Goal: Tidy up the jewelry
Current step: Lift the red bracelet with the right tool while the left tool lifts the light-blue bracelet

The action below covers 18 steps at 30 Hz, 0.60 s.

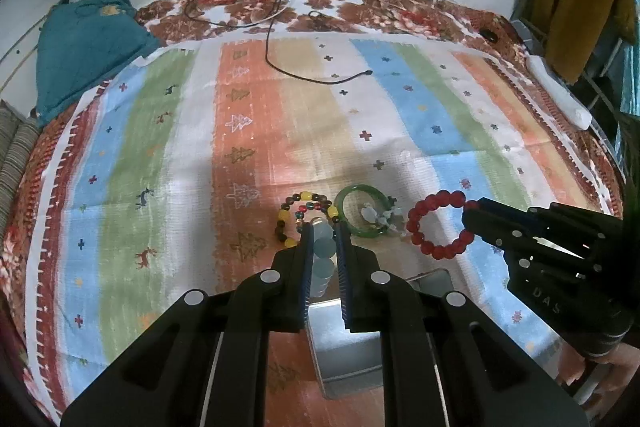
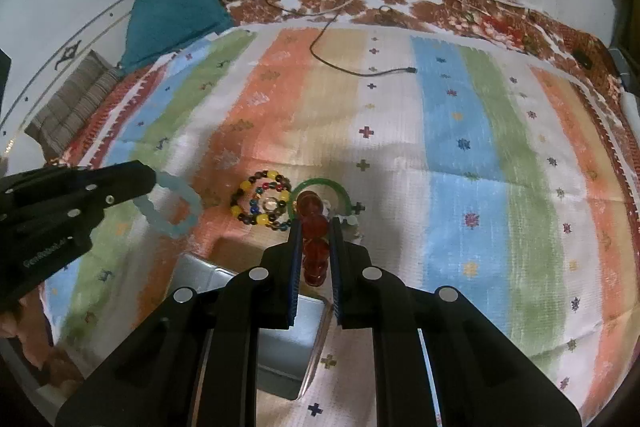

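Above the metal box (image 2: 280, 359) on the striped cloth (image 2: 452, 131), left gripper (image 1: 324, 227) clamped a pale blue bracelet (image 2: 172, 211) and right gripper (image 2: 316, 223) a red bracelet (image 1: 436, 223), either liable to slip if jolted.

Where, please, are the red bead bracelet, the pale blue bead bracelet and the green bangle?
red bead bracelet (image 1: 418, 223): left wrist view, bead on its left arc.
pale blue bead bracelet (image 2: 192, 201): right wrist view, bead on its right arc.
green bangle (image 1: 356, 190): left wrist view, top rim.
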{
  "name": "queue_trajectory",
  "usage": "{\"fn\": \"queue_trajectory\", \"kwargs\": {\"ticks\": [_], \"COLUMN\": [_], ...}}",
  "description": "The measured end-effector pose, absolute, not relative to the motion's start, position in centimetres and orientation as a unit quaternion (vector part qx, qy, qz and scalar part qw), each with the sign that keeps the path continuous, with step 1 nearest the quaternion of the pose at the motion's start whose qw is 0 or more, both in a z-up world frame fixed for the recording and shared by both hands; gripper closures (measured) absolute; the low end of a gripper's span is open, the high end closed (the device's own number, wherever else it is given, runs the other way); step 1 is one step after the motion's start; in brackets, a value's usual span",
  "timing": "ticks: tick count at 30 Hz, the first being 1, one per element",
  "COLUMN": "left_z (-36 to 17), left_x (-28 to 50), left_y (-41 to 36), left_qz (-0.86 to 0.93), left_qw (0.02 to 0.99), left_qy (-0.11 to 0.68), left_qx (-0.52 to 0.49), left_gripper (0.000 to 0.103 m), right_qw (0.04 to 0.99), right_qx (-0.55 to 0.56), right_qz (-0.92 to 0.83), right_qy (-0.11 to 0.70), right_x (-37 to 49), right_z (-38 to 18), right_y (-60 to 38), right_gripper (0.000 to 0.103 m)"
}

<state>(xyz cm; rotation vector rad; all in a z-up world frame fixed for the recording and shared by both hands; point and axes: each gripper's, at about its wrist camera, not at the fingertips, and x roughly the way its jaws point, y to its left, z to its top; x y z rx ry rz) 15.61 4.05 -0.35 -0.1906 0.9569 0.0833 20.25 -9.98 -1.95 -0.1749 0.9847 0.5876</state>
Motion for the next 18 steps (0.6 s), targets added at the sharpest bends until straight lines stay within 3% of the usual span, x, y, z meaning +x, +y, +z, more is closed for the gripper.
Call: {"fn": "queue_trajectory", "kwargs": {"ticks": [18], "left_z": [1.1], "left_x": [12.4], "left_y": [2.5], "left_qz": [0.020], "left_qw": [0.894], "left_qy": [0.437], "left_qx": [-0.099], "left_gripper": [0.092], "right_qw": [0.847], "right_qx": [-0.093], "right_qz": [0.298], "right_qy": [0.429], "right_x": [16.2], "right_z": [0.5], "right_y": [-10.4], "right_gripper": [0.089]}}
